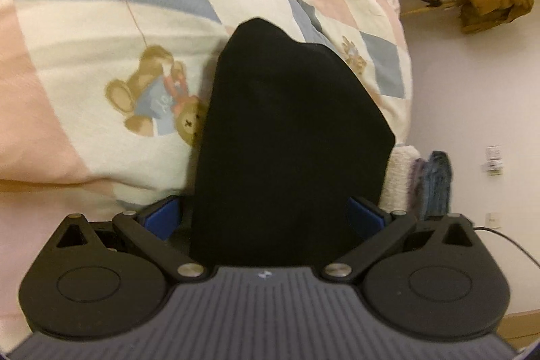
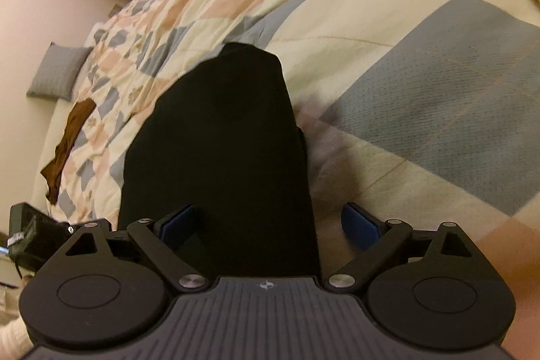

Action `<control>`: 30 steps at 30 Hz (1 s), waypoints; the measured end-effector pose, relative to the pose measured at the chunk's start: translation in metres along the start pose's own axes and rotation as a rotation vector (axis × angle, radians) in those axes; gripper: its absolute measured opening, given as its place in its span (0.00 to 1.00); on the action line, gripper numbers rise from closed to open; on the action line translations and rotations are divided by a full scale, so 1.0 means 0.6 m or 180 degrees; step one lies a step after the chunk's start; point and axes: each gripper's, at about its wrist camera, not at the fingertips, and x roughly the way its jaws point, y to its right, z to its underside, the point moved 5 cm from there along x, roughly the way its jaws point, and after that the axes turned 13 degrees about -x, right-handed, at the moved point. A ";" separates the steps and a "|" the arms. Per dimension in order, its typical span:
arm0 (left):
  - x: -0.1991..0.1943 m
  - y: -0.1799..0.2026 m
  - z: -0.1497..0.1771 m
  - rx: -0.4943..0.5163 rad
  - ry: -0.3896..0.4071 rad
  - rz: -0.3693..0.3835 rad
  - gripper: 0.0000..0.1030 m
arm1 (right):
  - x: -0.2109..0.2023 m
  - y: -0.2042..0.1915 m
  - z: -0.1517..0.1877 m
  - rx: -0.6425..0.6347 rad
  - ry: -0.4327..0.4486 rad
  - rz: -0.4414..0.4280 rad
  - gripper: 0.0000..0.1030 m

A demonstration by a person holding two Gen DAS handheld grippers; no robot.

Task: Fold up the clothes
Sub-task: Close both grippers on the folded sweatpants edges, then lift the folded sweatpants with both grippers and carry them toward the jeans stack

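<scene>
A black garment (image 1: pixel 290 137) hangs or lies between the fingers of my left gripper (image 1: pixel 265 218) and hides the gap; both blue pads (image 1: pixel 162 216) stand wide apart, with cloth filling the space. In the right wrist view the same black garment (image 2: pixel 219 164) sits between the fingers of my right gripper (image 2: pixel 270 225). Its left pad (image 2: pixel 177 223) touches the cloth; its right pad (image 2: pixel 359 226) stands clear of it. Both grippers are above a patchwork quilt (image 1: pixel 101 56) with teddy bear prints.
The quilt (image 2: pixel 405 56) covers a bed. A brown garment (image 1: pixel 489 2) hangs on the far wall, folded towels (image 1: pixel 418 181) lie by the bed edge. A brown cloth (image 2: pixel 67 140) lies on the quilt, a grey pillow (image 2: pixel 55 73) at the wall.
</scene>
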 end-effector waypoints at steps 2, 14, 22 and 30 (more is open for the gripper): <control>0.015 -0.001 -0.004 0.0002 -0.0123 0.0097 0.98 | 0.003 0.002 -0.002 -0.0014 -0.0043 -0.0093 0.87; 0.046 0.006 -0.017 0.0395 -0.0465 0.0010 0.61 | 0.050 -0.009 -0.015 0.0102 -0.0334 -0.0570 0.70; 0.040 0.037 -0.012 0.0774 -0.0542 -0.0233 0.32 | 0.019 -0.019 -0.006 0.0184 -0.0110 -0.0531 0.36; 0.060 0.064 -0.012 0.1038 -0.0646 -0.0539 0.37 | 0.004 -0.010 0.024 0.0583 0.0088 -0.0448 0.45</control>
